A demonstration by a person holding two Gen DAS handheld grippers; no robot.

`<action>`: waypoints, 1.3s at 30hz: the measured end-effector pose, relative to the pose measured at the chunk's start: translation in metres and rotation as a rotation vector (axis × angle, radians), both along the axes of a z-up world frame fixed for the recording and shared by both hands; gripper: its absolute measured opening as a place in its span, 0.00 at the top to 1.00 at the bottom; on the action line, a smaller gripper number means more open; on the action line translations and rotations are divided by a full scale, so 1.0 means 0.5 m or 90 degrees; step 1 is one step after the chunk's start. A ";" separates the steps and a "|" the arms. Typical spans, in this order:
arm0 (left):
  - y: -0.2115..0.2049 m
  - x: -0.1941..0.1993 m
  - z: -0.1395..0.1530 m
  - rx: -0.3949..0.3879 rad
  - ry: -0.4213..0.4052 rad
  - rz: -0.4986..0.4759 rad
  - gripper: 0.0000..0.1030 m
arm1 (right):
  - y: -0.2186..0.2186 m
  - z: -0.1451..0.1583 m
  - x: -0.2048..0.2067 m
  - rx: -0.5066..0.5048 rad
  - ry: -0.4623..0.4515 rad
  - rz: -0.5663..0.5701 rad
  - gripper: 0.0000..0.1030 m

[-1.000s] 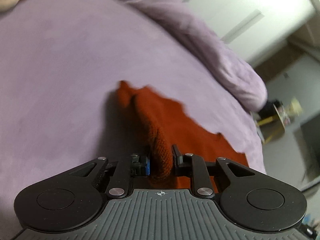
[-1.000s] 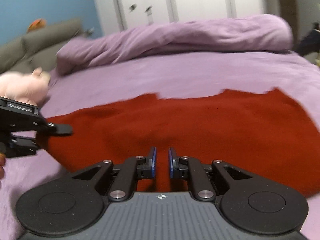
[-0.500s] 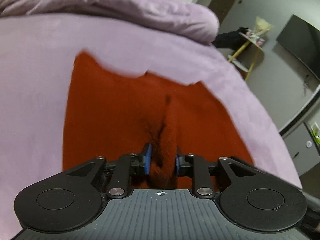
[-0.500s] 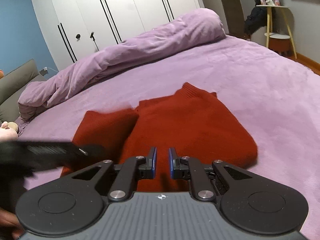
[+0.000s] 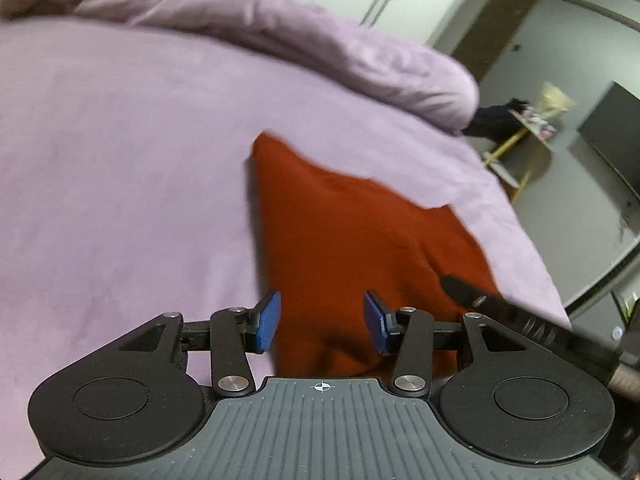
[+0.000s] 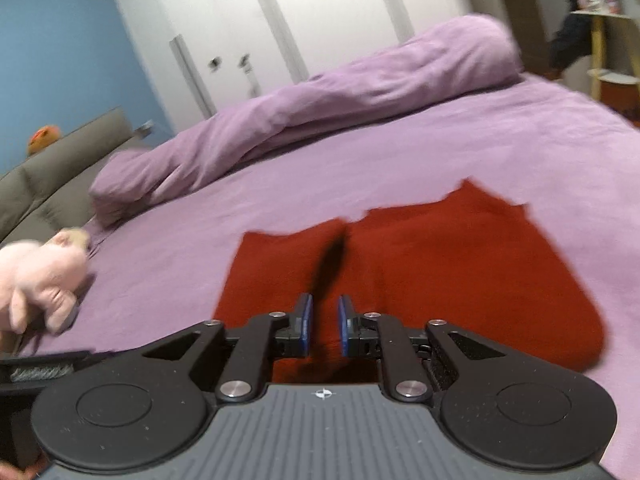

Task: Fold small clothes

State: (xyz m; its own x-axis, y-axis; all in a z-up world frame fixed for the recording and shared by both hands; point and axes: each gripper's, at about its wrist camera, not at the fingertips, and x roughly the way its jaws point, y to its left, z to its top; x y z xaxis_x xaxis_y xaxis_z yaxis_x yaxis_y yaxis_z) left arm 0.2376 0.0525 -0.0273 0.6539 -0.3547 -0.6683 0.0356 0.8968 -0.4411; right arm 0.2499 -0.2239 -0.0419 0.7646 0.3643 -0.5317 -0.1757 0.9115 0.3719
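Left gripper (image 5: 322, 326) sits low over the near edge of the red sweater (image 5: 352, 240), jaws about half apart and just been opening, cloth under the gap but the blue pads clear of it, so nothing held. The sweater lies flat on the purple bed (image 5: 120, 160), part folded (one panel lapped beside the other, seam visible in the right view). Right gripper (image 6: 324, 326) hovers over the sweater (image 6: 440, 272) too, jaws narrow but just been opening, pads not pinching anything. Its tip shows at the right edge of the left view, just beside the cloth. Pink plush toy (image 6: 44, 276) on the left, rolled duvet (image 6: 320, 92) behind.

Risks: loose knit could snag on a pad as the grippers pull away and drag the fold open; a soft bed lets edges creep, so the next fold may land crooked.
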 end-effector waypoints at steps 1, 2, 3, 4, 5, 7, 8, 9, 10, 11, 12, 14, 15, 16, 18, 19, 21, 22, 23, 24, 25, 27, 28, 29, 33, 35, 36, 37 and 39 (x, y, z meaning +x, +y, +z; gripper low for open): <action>0.001 0.004 -0.010 -0.007 0.016 0.003 0.52 | 0.008 -0.016 0.013 -0.008 0.024 0.016 0.70; 0.002 0.011 -0.022 -0.017 0.030 0.004 0.52 | 0.016 -0.037 0.026 -0.026 0.058 0.033 0.71; 0.001 0.015 -0.030 -0.023 0.039 0.006 0.52 | 0.021 -0.061 0.038 -0.053 0.096 0.043 0.76; 0.000 0.019 -0.034 -0.022 0.043 0.005 0.52 | 0.020 -0.079 0.039 -0.075 0.110 0.046 0.76; -0.002 0.024 -0.046 -0.013 0.042 -0.001 0.52 | 0.012 -0.081 0.032 -0.071 0.098 0.058 0.76; -0.016 0.031 -0.060 0.002 0.052 -0.010 0.52 | -0.008 -0.067 0.027 -0.049 0.098 0.067 0.75; -0.020 0.036 -0.067 -0.001 0.059 -0.013 0.52 | -0.025 -0.058 0.030 -0.020 0.097 0.064 0.74; -0.022 0.038 -0.071 -0.009 0.065 -0.013 0.52 | -0.045 -0.051 0.035 0.014 0.095 0.051 0.70; -0.018 0.039 -0.071 -0.016 0.070 -0.010 0.52 | -0.069 -0.043 0.044 0.054 0.093 0.030 0.61; -0.014 0.043 -0.075 -0.023 0.076 -0.009 0.52 | -0.083 -0.042 0.052 0.086 0.094 0.015 0.56; -0.009 0.035 -0.078 -0.026 0.077 -0.009 0.51 | -0.102 -0.043 0.069 0.122 0.106 -0.003 0.46; -0.008 0.033 -0.080 -0.022 0.080 -0.009 0.50 | -0.125 -0.057 0.108 0.185 0.139 -0.012 0.38; -0.009 0.034 -0.082 -0.021 0.083 -0.010 0.50 | -0.131 -0.069 0.130 0.214 0.164 -0.009 0.38; -0.007 0.035 -0.083 -0.022 0.084 -0.011 0.50 | -0.131 -0.080 0.145 0.235 0.186 -0.009 0.37; -0.012 0.039 -0.086 -0.022 0.086 -0.010 0.50 | -0.126 -0.094 0.183 0.290 0.215 0.022 0.36; -0.012 0.039 -0.086 -0.022 0.087 -0.011 0.50 | -0.121 -0.099 0.196 0.313 0.223 0.035 0.35; -0.019 0.048 -0.086 -0.020 0.087 -0.012 0.50 | -0.105 -0.107 0.215 0.342 0.237 0.038 0.34; -0.020 0.047 -0.085 -0.017 0.086 -0.013 0.50 | -0.098 -0.107 0.223 0.345 0.236 0.040 0.35; -0.025 0.054 -0.085 -0.010 0.082 -0.016 0.50 | -0.091 -0.104 0.227 0.335 0.231 0.038 0.36; -0.029 0.055 -0.084 -0.004 0.080 -0.017 0.50 | -0.081 -0.100 0.231 0.311 0.224 0.036 0.46; -0.032 0.054 -0.084 0.000 0.078 -0.019 0.50 | -0.071 -0.095 0.231 0.289 0.217 0.037 0.59; -0.038 0.050 -0.082 0.009 0.076 -0.021 0.50 | -0.053 -0.085 0.230 0.250 0.203 0.052 0.72; -0.041 0.047 -0.079 0.012 0.076 -0.022 0.50 | -0.041 -0.074 0.225 0.219 0.186 0.058 0.77; -0.044 0.045 -0.077 0.016 0.078 -0.025 0.50 | -0.026 -0.064 0.219 0.180 0.169 0.065 0.82; -0.060 0.022 -0.061 0.040 0.068 -0.040 0.49 | 0.013 -0.017 0.198 0.054 0.105 0.065 0.89; -0.074 0.012 -0.057 0.056 0.066 -0.057 0.47 | 0.021 0.018 0.174 0.009 0.057 0.069 0.90; -0.083 0.010 -0.059 0.067 0.067 -0.067 0.47 | 0.019 0.035 0.160 -0.005 0.037 0.069 0.90; -0.092 0.010 -0.062 0.079 0.068 -0.075 0.47 | 0.013 0.051 0.146 -0.019 0.020 0.063 0.90; -0.113 0.013 -0.068 0.108 0.073 -0.083 0.47 | -0.008 0.072 0.121 -0.037 -0.003 0.043 0.90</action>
